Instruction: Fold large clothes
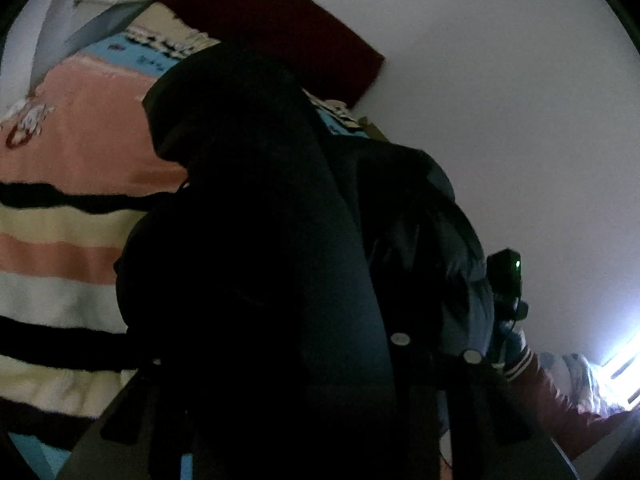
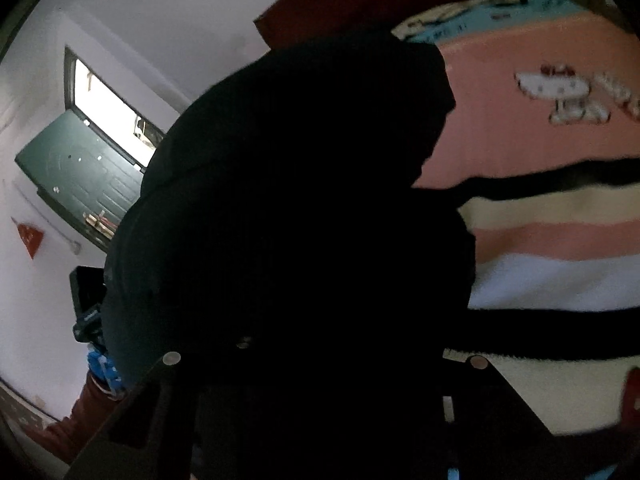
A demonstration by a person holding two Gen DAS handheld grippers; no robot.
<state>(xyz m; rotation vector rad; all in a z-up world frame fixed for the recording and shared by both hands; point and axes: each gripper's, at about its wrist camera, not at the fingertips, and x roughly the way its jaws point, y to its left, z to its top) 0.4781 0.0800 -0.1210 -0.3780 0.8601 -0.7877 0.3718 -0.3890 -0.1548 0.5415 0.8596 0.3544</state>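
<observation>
- The dark jacket hung in front of both cameras, lifted above the striped blanket on the bed, and it filled most of each view.
- The left gripper was narrow, and the jacket cloth appeared to be pinched between its fingers. The fingertips were lost in the dark fabric, so I judged the hold from how the cloth hung.
- The right gripper was also narrow, with the same jacket bunched over it. It seemed to hold the cloth too.
- In the left view the other gripper showed with 1 small green light, and a red sleeve was behind it.
- The jacket looked thick and padded, so I judged it soft, bulky and somewhat heavy for cloth. It would sag and swing, not keep a shape.
- Its outer surface had a faint shine, so it was maybe a little slippery. A deep pinch on a seam, the shoulders or the hem would be safer than a hold on loose cloth.
- No brand or writing could be read. The blanket had a cartoon cat figure, and some small marks on its blue band were too blurred to read.
- A red sign on the wall had marks that I could not read.
</observation>
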